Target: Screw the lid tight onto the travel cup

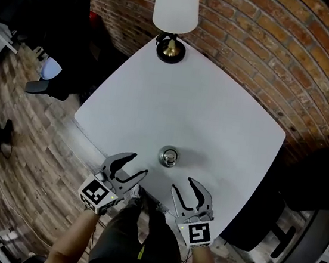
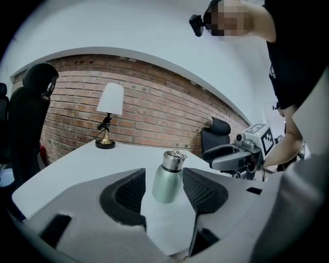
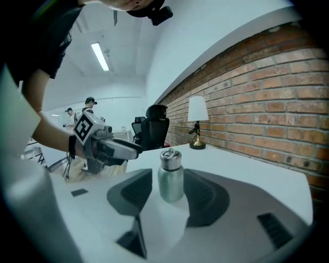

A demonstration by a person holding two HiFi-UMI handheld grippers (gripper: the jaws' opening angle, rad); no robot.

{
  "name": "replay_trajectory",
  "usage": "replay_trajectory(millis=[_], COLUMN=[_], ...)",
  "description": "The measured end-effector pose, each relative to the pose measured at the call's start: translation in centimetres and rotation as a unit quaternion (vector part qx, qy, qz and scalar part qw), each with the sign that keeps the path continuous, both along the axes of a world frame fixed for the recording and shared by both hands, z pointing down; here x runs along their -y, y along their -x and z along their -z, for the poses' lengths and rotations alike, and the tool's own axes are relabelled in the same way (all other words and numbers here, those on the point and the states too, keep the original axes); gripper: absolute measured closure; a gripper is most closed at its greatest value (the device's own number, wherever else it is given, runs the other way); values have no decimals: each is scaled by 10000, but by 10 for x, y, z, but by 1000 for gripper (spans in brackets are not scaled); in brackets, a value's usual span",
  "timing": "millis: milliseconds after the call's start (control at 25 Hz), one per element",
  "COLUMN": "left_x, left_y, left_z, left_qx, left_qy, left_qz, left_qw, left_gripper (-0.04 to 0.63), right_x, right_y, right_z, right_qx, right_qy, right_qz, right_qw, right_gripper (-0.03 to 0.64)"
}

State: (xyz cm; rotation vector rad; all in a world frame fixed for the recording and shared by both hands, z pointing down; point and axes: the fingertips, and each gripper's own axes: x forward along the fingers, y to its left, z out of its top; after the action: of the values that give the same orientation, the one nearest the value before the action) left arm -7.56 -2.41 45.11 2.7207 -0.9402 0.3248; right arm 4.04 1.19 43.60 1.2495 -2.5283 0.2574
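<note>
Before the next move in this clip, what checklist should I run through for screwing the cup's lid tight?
1. The travel cup stands upright on the table: ok.
2. The lid sits on the cup: ok.
3. The lid is screwed tight: cannot tell.
4. The left gripper is open, empty, short of the cup: ok.
5. The right gripper is open, empty, short of the cup: ok.
6. The lamp stands well away: ok.

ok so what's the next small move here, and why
Probably ease the left gripper forward until its open jaws flank the travel cup, to steady it. The cup stands untouched on the table, lid on top; the right gripper is open too, and both sit short of it.
</note>
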Motion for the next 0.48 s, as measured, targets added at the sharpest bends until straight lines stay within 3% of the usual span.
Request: replay_trajectory(millis=[40,120,280,400,480], left_x=[-4,-12,-24,-29,-28], left_y=[2,5,4,3,7], left_z=[4,13,34,56,77], left_qx=[4,11,-42,-118,-126], left_qy=[14,31,10,-131,-349], left_qz=[100,254,237,252,381], left_qw=[9999,9997,9997,9995,9986], left_gripper=[372,401,537,549,554], right_x=[-3,-8,-11,-11,-11], right_y=[-3,-8,-25,-37,-42], right_z=[6,19,43,63,77], right_qx=[-10,-22,-51,215,435], right_qy=[-28,-67,-318,-361,-337], right_qz=[-44,-90,-197,-434,-595], right_qw=[10000,9999,9993,9982,9967], right_gripper=[437,457,516,591,603])
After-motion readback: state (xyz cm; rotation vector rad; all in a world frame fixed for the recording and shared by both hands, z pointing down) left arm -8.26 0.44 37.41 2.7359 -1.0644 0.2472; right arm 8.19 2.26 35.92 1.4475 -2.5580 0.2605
